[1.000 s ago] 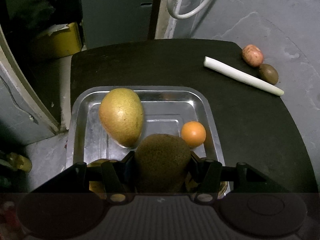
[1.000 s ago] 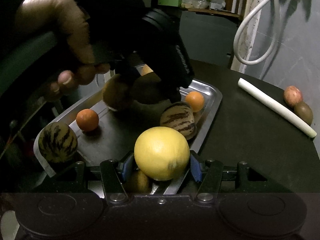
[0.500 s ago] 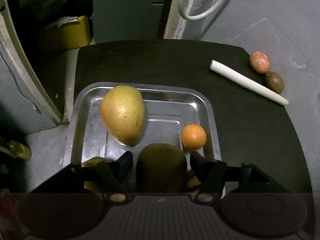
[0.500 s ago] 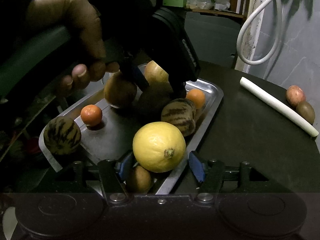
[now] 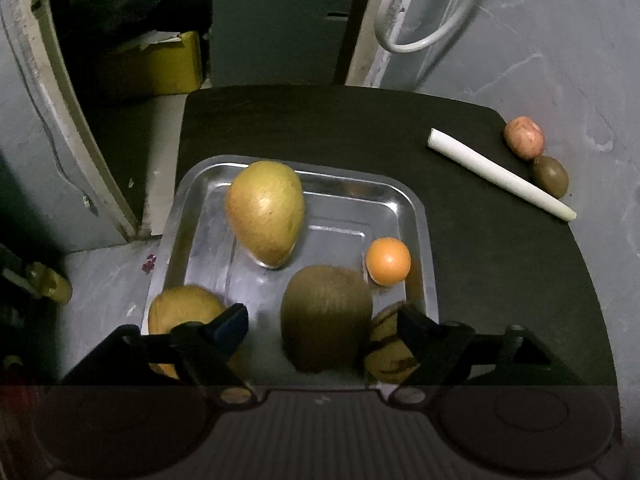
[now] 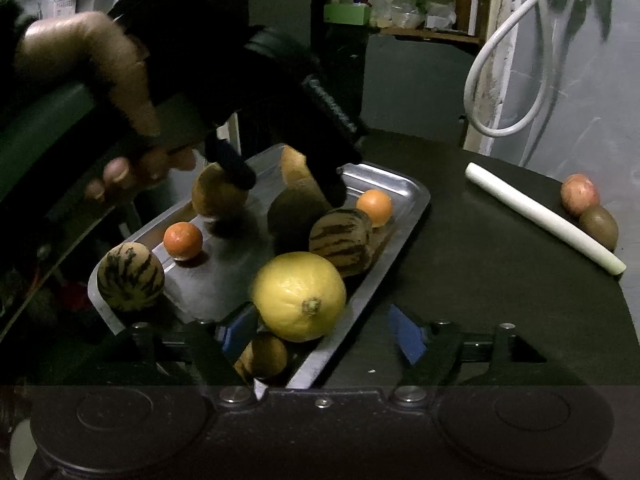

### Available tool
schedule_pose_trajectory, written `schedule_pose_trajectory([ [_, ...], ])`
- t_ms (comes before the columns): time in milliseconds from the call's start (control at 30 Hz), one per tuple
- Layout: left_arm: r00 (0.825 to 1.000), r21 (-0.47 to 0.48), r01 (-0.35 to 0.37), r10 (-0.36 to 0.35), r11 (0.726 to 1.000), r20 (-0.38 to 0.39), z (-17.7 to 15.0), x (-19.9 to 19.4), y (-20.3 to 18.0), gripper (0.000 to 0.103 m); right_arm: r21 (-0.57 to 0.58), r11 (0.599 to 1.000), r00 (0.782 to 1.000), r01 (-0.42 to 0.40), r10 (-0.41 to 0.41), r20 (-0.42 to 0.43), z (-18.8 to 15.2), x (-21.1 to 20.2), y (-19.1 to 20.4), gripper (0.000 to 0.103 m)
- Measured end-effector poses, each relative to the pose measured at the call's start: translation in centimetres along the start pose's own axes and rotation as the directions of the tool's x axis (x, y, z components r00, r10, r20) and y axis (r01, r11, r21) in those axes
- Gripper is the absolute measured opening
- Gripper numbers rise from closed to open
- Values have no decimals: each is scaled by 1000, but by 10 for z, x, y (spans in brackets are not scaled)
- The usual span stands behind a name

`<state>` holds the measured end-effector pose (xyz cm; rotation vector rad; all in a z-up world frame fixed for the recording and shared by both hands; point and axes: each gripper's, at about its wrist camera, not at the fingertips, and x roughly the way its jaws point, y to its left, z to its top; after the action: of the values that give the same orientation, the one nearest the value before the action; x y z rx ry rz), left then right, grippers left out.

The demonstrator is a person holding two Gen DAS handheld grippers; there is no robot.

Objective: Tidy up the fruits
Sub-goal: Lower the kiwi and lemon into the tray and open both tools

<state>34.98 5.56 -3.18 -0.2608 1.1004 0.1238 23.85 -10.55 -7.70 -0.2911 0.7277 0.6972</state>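
Observation:
A steel tray (image 5: 416, 208) on the dark table holds a mango (image 5: 264, 210), an orange (image 5: 388, 261) and other fruit. A brown kiwi (image 5: 326, 318) lies in the tray between the fingers of my left gripper (image 5: 324, 322). Its jaws are opening and both pads stand off the kiwi. In the right wrist view a yellow citrus fruit (image 6: 300, 296) rests at the tray's near rim (image 6: 400, 220), and my right gripper (image 6: 320, 332) is opening around it with gaps on both sides. The left gripper (image 6: 288, 184), held by a hand, hangs over the kiwi (image 6: 292, 216).
Two striped fruits (image 6: 340, 240) (image 6: 130, 276) and a second orange (image 6: 182, 240) crowd the tray. A white stick (image 5: 500, 174), a pink fruit (image 5: 524, 138) and another kiwi (image 5: 550, 176) lie at the table's right edge. A hose (image 6: 504, 80) hangs on the wall.
Both grippers have spread their jaws and let go: the kiwi and the yellow citrus now lie free in the tray. The right gripper has drawn back slightly.

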Motion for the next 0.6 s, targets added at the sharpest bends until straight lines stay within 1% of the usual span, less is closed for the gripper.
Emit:
schedule_pose_trajectory([
  [133, 1000, -23, 8, -8, 1000, 2, -6, -7, 1, 89, 16, 1000, 1000, 18, -18, 10, -1, -9, -6, 79],
  [300, 1000, -13, 0, 0, 1000, 6, -13, -15, -3, 93, 50, 998, 999, 46, -47, 16, -5, -20, -15, 82],
  [600, 1000, -15, 22, -22, 1000, 11, -25, -32, -4, 98, 101, 989, 994, 107, -110, 24, -12, -40, -17, 88],
])
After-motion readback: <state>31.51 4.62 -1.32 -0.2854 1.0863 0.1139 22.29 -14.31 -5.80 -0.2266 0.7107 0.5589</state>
